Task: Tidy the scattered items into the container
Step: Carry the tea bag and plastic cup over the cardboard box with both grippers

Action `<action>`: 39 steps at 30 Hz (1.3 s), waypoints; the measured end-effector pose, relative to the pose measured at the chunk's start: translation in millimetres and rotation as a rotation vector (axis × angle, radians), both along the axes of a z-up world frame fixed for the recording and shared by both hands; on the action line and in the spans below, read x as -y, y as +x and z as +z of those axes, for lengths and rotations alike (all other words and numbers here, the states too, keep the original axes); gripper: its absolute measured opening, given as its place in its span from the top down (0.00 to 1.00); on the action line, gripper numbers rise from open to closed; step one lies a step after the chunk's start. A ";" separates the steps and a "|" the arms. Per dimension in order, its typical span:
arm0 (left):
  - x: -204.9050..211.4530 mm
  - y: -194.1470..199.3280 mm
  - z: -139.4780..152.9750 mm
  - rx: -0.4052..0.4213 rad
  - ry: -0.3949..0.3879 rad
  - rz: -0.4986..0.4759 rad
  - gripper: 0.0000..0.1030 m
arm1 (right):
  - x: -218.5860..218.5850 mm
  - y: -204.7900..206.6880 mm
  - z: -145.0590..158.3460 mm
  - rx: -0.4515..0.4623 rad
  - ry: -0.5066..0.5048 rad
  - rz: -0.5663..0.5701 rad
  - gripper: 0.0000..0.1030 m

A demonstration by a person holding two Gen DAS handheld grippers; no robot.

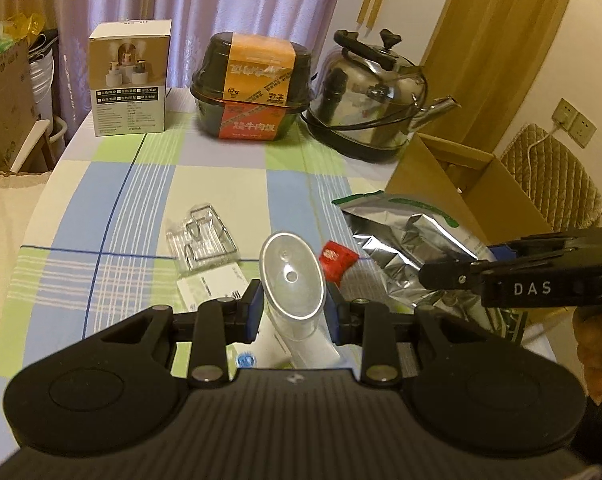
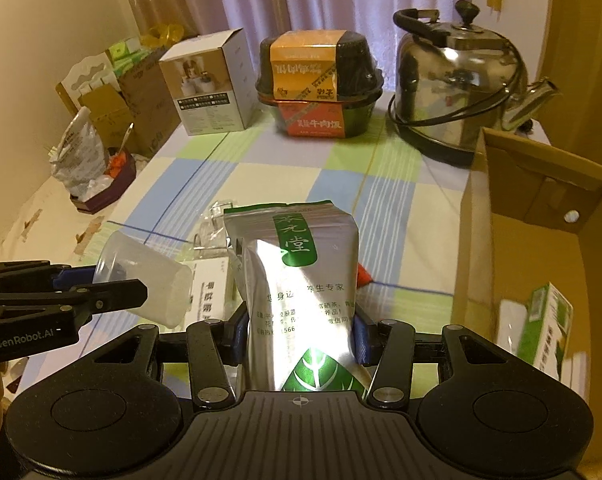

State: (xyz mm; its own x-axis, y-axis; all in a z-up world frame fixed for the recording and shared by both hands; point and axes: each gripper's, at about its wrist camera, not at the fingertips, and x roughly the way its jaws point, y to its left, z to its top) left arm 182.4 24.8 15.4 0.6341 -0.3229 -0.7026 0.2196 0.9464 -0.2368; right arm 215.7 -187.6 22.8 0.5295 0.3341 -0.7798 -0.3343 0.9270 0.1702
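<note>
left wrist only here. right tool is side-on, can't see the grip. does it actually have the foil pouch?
Observer: Yes. The right tool is shut on the foil pouch, which stands upright between the pads with its green label facing the camera.
Operator: Anything in the box yet?
Observer: A green-and-white carton appears to be inside the cardboard box, behind its near wall.
Operator: Is my cup clear of the pouch?
Observer: From the right wrist, a gap shows between the clear cup in the left tool and the pouch. The cup is to the pouch's left.
</note>
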 end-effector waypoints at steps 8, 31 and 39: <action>5.6 -32.3 19.1 0.008 0.017 -0.010 0.74 | 14.3 -34.4 20.3 0.033 0.028 -0.022 0.50; 84.3 -50.5 63.4 0.098 0.042 -0.155 0.74 | 112.8 -78.6 83.1 0.155 0.035 -0.195 0.50; 166.5 -32.7 75.1 0.128 0.006 -0.281 0.74 | 187.8 -74.5 81.5 0.155 0.006 -0.326 0.50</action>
State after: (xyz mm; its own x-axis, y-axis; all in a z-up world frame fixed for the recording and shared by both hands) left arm 149.7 -141.7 90.5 0.6041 -0.4944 -0.6251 0.5006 0.8457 -0.1851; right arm 141.1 -375.4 104.3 0.7210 0.1327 -0.6801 -0.0436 0.9882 0.1466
